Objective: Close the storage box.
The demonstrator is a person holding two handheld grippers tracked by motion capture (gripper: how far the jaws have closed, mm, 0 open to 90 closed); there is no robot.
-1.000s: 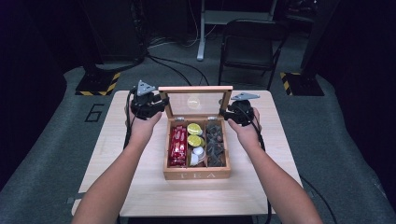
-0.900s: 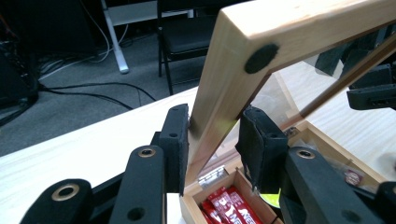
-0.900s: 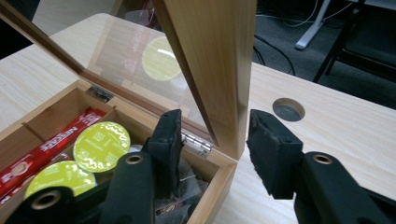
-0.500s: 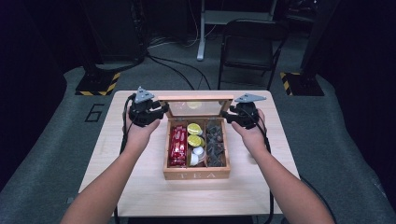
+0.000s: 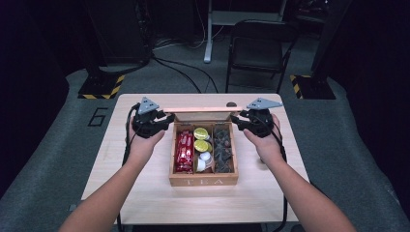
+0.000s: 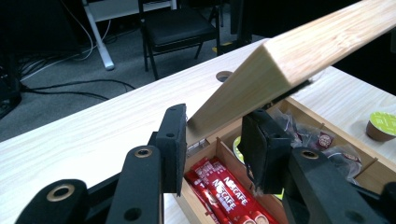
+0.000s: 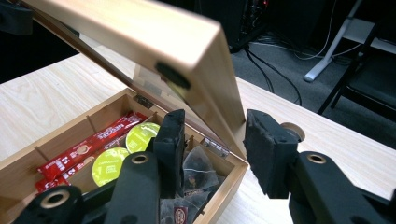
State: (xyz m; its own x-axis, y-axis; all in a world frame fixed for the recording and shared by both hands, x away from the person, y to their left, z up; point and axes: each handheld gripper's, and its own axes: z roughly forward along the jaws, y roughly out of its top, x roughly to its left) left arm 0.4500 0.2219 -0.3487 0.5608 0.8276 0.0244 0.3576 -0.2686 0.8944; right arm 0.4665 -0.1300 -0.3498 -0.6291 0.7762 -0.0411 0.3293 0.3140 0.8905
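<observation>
A wooden tea box stands mid-table with its hinged lid raised and tilted, edge-on in the high view. My left gripper is shut on the lid's left end; the left gripper view has that end between the jaws of the left gripper. My right gripper grips the lid's right end, and its jaws have just been closing with the lid between them at the right gripper. Inside lie red sachets, yellow-green capsules and dark tea bags.
A green-topped capsule sits on the table to the right of the box. A round hole is in the tabletop behind the lid. A black chair stands beyond the table's far edge. Bare tabletop lies in front.
The lid has tipped from upright, with its window facing the camera, to edge-on toward the front. Both hands have shifted with it, the right one most.
</observation>
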